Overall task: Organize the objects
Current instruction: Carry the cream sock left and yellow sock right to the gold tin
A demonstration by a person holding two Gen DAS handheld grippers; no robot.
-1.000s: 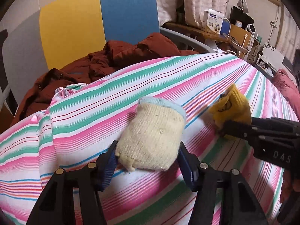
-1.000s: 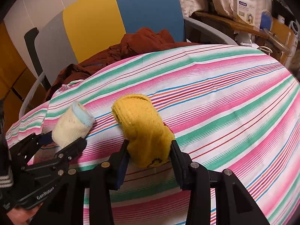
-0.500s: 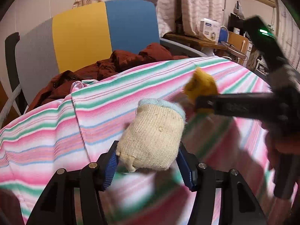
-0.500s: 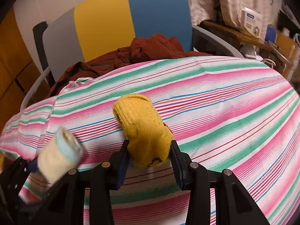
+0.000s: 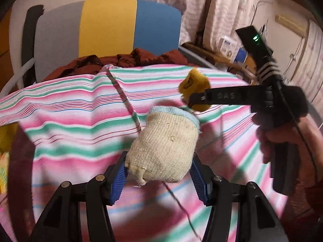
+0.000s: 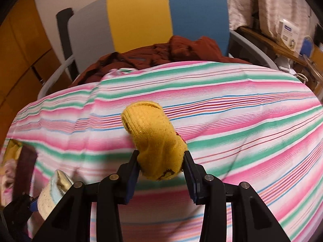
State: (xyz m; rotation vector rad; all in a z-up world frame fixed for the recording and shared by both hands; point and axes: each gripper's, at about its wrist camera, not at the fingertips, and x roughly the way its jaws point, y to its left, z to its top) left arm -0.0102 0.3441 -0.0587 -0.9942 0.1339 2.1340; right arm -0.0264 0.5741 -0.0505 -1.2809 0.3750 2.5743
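Careful: your left gripper pinches the cream sock, your right gripper the yellow sock; shallow toe-end bites could slip mid-carry.

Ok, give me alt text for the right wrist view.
The right gripper pinches a rolled yellow sock above a striped sheet. At lower left, the left gripper carries a cream sock. Behind, a dark red garment lies against a grey, yellow and blue chair.

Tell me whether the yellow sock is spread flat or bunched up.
Bunched up. The yellow sock is a rolled lump clamped in the right gripper, above the striped cloth.
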